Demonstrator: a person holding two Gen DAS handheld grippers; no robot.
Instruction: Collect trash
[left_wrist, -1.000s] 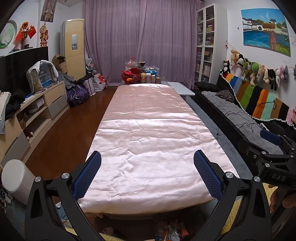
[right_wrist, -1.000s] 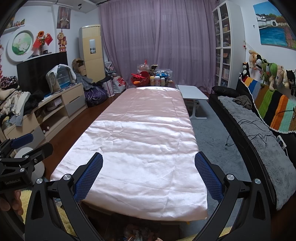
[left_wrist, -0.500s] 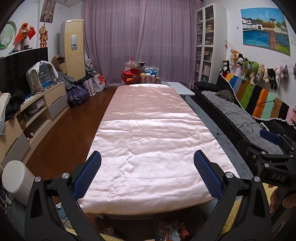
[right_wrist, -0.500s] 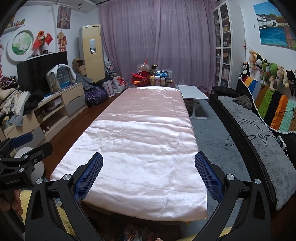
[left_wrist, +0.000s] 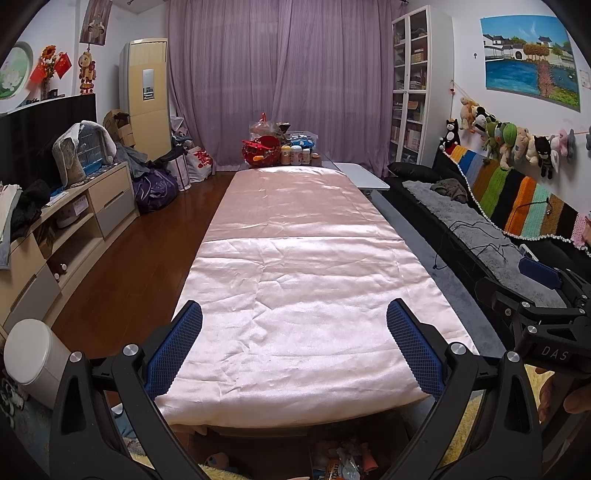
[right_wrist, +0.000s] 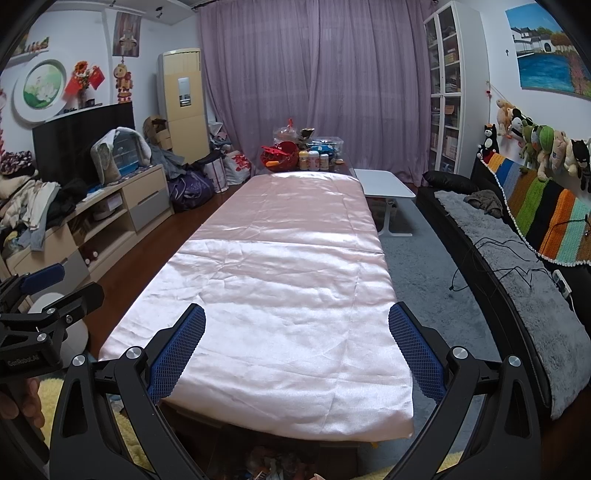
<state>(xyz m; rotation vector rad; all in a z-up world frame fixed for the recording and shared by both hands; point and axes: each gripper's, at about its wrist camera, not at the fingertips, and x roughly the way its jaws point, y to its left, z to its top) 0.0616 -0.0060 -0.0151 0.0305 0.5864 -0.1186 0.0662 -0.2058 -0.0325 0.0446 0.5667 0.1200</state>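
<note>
Barely any change. The left gripper (left_wrist: 294, 308) view wobbles by a hair vs 1 s ago: the white bin (left_wrist: 31, 354), low on its left, dips a touch at 0.5 s, then is back approx. where it was. Right gripper (right_wrist: 297, 312): no shift I can make out. Jaw gaps on both are no wider, no narrower.

Black claw (left_wrist: 294, 341) frames, blue textured pads (left_wrist: 176, 350), silver screws
</note>
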